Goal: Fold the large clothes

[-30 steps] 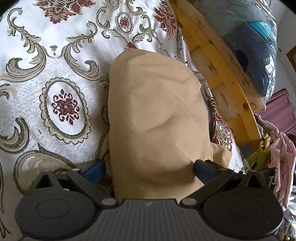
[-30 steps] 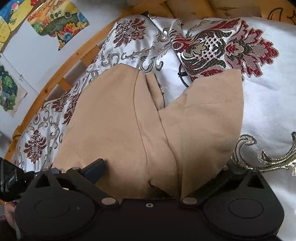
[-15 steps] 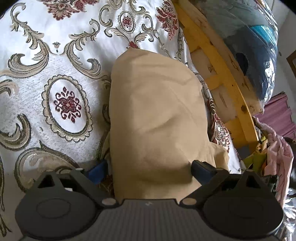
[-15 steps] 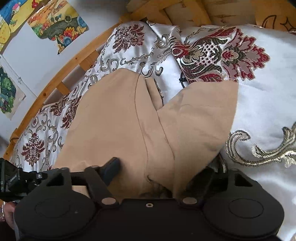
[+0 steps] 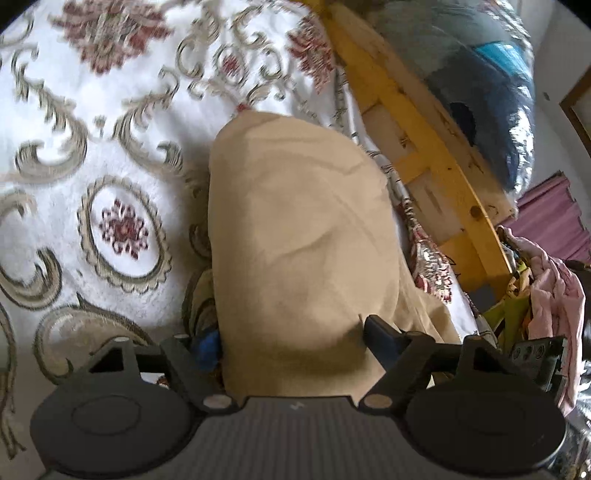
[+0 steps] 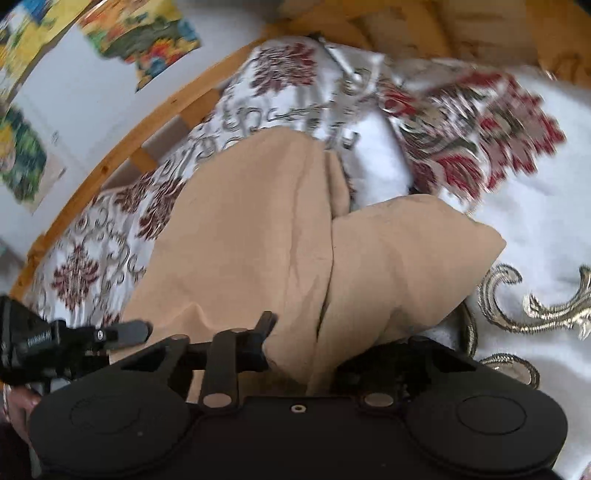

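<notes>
Right wrist view: no readable writing; right gripper (image 6: 301,345) pinches tan garment (image 6: 258,236); left gripper (image 5: 291,338) wide.

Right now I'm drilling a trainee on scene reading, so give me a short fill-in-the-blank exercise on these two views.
1. The garment between the fingers of the left gripper is ____ in colour.
2. It lies on a patterned ____.
3. The frame beside the bed is made of ____.
4. The pictures hang on the ____.

Missing words: tan; bedspread; wood; wall

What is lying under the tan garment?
Under the tan garment lies a white bedspread with gold scrolls and red medallions, showing around it. What lies directly beneath the cloth is covered.
</notes>
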Available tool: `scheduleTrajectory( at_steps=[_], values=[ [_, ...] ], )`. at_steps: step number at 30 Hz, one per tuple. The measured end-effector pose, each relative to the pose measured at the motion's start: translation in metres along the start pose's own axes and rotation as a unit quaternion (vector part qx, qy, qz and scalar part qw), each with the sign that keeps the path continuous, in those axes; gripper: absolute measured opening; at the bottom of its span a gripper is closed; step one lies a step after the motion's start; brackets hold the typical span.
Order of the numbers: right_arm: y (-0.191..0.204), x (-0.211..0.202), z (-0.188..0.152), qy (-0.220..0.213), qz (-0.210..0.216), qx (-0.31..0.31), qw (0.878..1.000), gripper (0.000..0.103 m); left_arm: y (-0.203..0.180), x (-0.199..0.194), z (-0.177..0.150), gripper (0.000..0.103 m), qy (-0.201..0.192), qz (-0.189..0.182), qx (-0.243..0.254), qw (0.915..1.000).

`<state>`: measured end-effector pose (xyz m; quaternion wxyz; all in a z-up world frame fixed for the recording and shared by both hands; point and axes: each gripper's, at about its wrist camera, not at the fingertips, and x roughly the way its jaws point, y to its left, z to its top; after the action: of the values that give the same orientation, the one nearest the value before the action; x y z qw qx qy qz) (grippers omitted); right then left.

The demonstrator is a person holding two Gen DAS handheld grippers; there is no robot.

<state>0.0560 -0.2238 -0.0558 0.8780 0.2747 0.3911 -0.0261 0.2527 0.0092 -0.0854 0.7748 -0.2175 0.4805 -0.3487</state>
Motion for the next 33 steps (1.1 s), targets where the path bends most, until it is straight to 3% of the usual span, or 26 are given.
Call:
scheduleTrajectory(
  at_steps=[5,10,15,20,25,27,29,33],
  values=[
    [0.029,-0.009,0.001,-0.035,0.023,-0.018,0.999,0.024,-0.017,-0.037,0.005,0.08,-0.043,0.008,0.027,0.9987],
    [0.074,0.003,0.026,-0.061,0.06,-0.068,0.994,0.024,-0.02,-0.087,0.028,0.08,-0.098,0.041,0.036,0.9937],
    [0.141,0.056,0.068,-0.045,0.112,-0.116,0.986,0.024,0.006,-0.138,0.069,0.08,-0.143,0.092,0.025,0.9852],
    [0.212,0.133,0.091,-0.013,0.138,-0.172,0.975,0.023,0.06,-0.166,0.09,0.08,-0.208,0.138,-0.001,0.9683],
    [0.235,0.205,0.08,0.043,0.108,-0.203,0.972,0.024,0.128,-0.145,0.08,0.08,-0.194,0.169,-0.064,0.9643],
    [0.227,0.223,0.067,0.062,0.086,-0.199,0.974,0.029,0.14,-0.131,0.072,0.082,-0.186,0.178,-0.054,0.9647],
    [0.216,0.223,0.059,0.048,0.087,-0.201,0.975,0.04,0.139,-0.133,0.074,0.082,-0.186,0.171,-0.046,0.9665],
    [0.208,0.219,0.059,0.039,0.086,-0.205,0.974,0.048,0.137,-0.132,0.078,0.087,-0.179,0.173,-0.054,0.9671]
  ],
)
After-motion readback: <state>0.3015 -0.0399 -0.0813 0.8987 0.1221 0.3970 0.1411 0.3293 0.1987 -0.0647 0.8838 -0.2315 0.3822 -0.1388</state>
